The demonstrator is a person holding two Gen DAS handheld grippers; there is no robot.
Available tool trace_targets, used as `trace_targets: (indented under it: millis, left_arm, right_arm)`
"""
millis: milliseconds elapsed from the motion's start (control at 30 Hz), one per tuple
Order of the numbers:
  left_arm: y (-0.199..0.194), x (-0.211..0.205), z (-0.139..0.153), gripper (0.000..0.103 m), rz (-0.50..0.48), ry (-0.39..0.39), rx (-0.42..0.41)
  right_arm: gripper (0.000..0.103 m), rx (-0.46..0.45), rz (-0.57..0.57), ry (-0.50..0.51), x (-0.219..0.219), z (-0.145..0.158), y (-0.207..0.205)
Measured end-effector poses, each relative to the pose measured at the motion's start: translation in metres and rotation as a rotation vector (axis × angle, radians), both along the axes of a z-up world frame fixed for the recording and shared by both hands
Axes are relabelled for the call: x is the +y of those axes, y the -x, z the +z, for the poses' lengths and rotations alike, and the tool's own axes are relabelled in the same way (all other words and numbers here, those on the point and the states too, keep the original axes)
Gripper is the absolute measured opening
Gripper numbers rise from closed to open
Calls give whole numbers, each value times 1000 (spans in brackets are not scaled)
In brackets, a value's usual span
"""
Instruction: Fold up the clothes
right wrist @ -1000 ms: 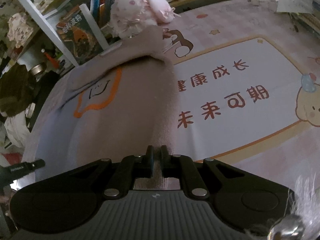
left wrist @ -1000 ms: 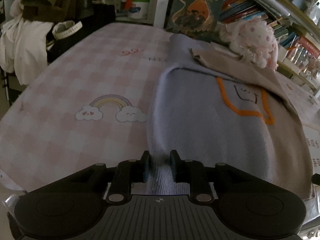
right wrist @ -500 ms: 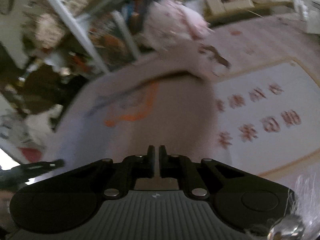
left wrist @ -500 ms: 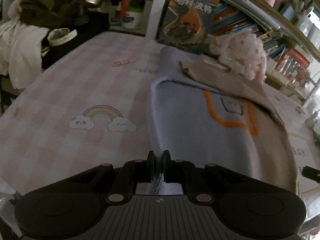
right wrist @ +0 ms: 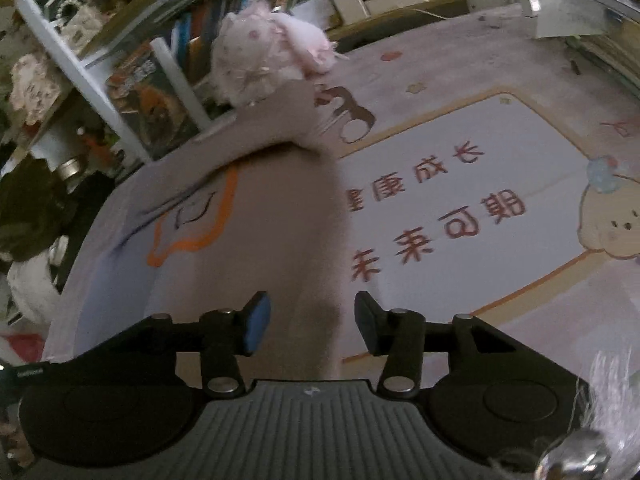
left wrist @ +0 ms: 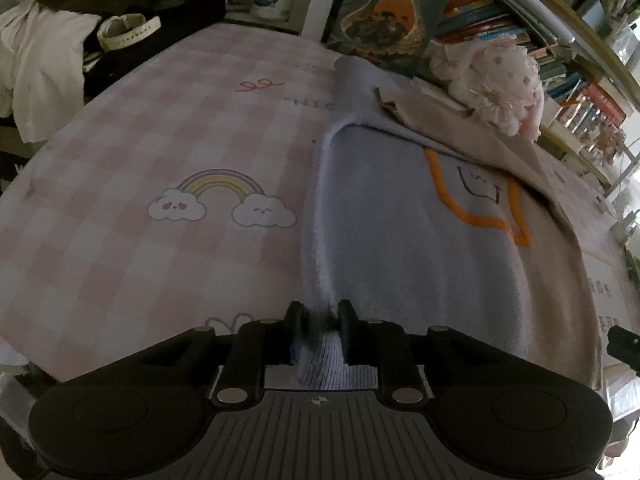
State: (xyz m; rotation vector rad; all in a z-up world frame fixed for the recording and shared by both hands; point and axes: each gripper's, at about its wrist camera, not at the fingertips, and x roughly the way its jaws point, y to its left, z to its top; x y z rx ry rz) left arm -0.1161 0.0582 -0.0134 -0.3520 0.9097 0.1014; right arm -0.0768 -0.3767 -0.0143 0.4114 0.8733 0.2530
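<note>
The sweater (left wrist: 400, 240), pale lavender on one half and beige on the other with an orange outline and a small drawn face on the chest, lies flat on a pink checked cloth (left wrist: 160, 140) that covers the counter. Its sleeves are folded inward across the body, and the hem end is nearest both cameras. The left gripper (left wrist: 320, 320) sits at the lavender hem corner: its jaws are narrow and opening, with the ribbed hem edge bunched between them; the fabric fills the gap, and the pads appear to touch it on both sides. The right gripper (right wrist: 308, 316) stands over the beige hem side: its jaws are set wider and opening, the blue pad (right wrist: 256, 326) on one finger is exposed, and a fold of beige fabric runs between the fingers without either pad pressing on it. In the left wrist view the cloth carries a printed rainbow with two clouds (left wrist: 222, 200) just beside the sweater's lavender edge. In the right wrist view a large white panel with reddish characters (right wrist: 432, 216) lies just beside the beige edge, with a printed bear (right wrist: 612, 224) at its far end. A pink plush toy (right wrist: 268, 56) rests at the collar end of the sweater, against a bookshelf (left wrist: 520, 20) crowded with books. A white garment (left wrist: 36, 68) hangs off the far left of the counter.
</note>
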Motion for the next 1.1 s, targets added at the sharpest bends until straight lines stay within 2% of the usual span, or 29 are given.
trace_targets:
  millis: [100,200,267,333,367,500,600,667,733,833,867,900,933,967,1100]
  left_arm:
    - [-2,-3,0,25,-18,-20,2]
    - [-3,-5,1,25,-24,-27,2]
    - [-3,-5,1,25,-28,-29,-2]
    - [-3,-5,0,25,-30,-29,-4]
    - [-3,-4,0,25,-30,-28,-5]
    - [-4,-4,1,25,-36,-29,-3]
    - [-6,-3,1,25,-41,-27,1]
    - [-6,-2,1,25,-38,-20,3]
    - [-6,-2,1,25,-33,-16,3]
    - [-6,-3,1,25,-27,-13,1]
    - [-6,-3,1,25,-25,-11,-1]
    - [-7,-3,1,21,-24,-9,-3]
    - [-7,-2,0,18,-25,-7,-3]
    - [-7,-2,0,6,-25,-5,-1]
    - [-3,0,0,4,-31,3,-2]
  right_arm:
    - [42,48,7,20,5,-6,-4]
    - [35,45,35,46,16,-5,0]
    - [15,31,78,122,27,-4,1]
    - [10,21,104,140,32,-3,1]
    - [10,14,103,125,32,-1,1]
    - [10,-63,88,-64,20,12,6]
    - [10,0,74,-16,20,3,-1]
    - [16,41,45,-25,17,-4,-3]
    - [30,71,18,-42,14,-10,-3]
    - [33,69,21,-58,13,-11,-3]
    - [32,70,32,-53,15,-12,-3]
    - [28,71,43,-48,16,-12,-3]
    - [13,72,54,-43,17,-12,-3]
    - [10,90,65,-49,18,-14,-5]
    - [10,91,63,-75,13,-12,-3]
